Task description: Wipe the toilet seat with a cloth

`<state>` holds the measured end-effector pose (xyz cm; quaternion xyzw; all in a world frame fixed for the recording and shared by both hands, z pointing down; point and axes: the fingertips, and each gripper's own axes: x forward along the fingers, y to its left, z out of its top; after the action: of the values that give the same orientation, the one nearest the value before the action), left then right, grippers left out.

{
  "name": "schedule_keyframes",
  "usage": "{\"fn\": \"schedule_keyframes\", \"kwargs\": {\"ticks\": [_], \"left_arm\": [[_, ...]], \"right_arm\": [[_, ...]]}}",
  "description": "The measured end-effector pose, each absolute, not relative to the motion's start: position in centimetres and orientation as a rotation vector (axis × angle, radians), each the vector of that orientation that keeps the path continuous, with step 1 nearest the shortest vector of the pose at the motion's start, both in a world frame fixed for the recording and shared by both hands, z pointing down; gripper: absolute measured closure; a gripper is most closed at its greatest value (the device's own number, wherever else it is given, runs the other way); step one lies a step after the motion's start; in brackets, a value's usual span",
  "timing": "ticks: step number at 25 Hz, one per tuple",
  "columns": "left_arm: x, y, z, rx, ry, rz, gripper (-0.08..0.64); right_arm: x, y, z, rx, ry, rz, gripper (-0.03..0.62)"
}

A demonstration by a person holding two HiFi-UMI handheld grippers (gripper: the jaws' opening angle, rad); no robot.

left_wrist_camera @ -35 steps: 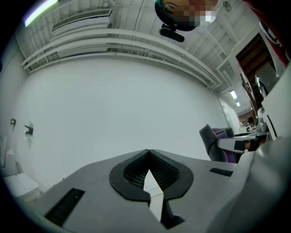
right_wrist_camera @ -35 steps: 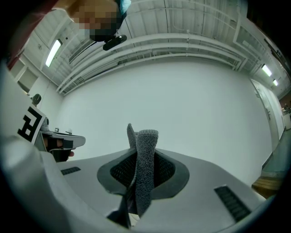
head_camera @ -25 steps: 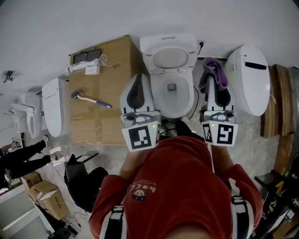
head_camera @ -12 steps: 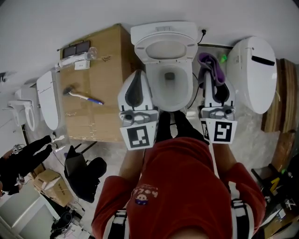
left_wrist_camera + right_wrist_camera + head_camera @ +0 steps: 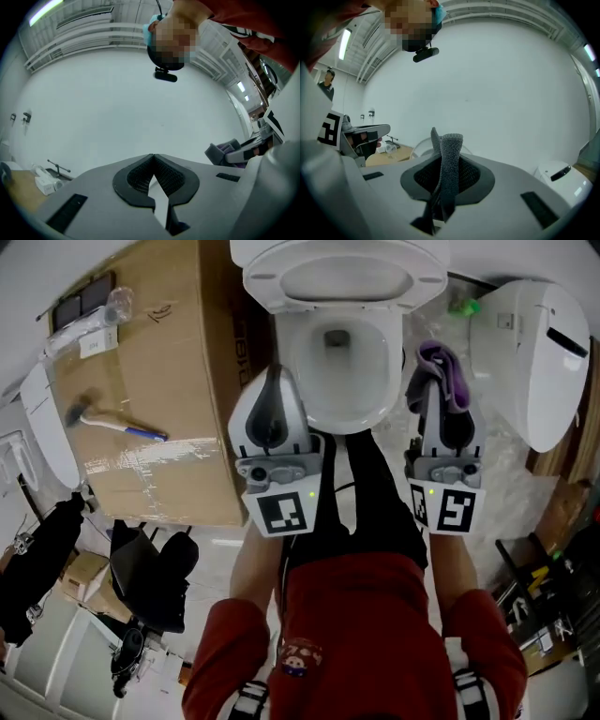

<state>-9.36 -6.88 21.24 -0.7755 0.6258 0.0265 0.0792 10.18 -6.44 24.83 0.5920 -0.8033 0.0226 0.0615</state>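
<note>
The right gripper (image 5: pixel 439 407) is clenched on the cloth (image 5: pixel 439 367), a grey and purple fold that stands up from between its jaws in the right gripper view (image 5: pixel 449 154) and flops over their tips in the head view. It hangs just to the right of the seat (image 5: pixel 394 362), the white ring round the open bowl of the toilet (image 5: pixel 337 273), and no view shows it touching that ring. The left gripper (image 5: pixel 273 381) is closed on nothing, its dark pads meeting at the tip in its own view (image 5: pixel 153 158), and it sits just off the seat's left edge. Each gripper carries a cube (image 5: pixel 283 514) with black-and-white square markers facing the head camera; these are patterns, not words. Left of the toilet stands a cardboard box (image 5: pixel 178 381) with dark print on its side and a small white label (image 5: pixel 97 341) on top, both too blurred to read. A brush (image 5: pixel 108 421) and a clear bottle (image 5: pixel 103 313) lie on it. A second toilet (image 5: pixel 544 352) stands to the right. The person's red shirt (image 5: pixel 366 615) bears a small emblem (image 5: pixel 300 657) whose lettering cannot be made out.
</note>
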Motion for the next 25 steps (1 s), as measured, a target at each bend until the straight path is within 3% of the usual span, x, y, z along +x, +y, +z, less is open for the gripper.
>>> {"fn": "schedule_keyframes", "kwargs": {"ticks": [13,25], "left_arm": [[-10.7,-6.6,46.9,-2.453,1.940,-0.177,0.546],[-9.7,-5.8,50.7,-2.567,1.987,-0.200,0.546]], "right_arm": [[8.6,-6.1,49.1,1.822,-2.314,0.289,0.535],[11.7,-10.4,55.3,1.838,-2.191,0.354,0.535]]}}
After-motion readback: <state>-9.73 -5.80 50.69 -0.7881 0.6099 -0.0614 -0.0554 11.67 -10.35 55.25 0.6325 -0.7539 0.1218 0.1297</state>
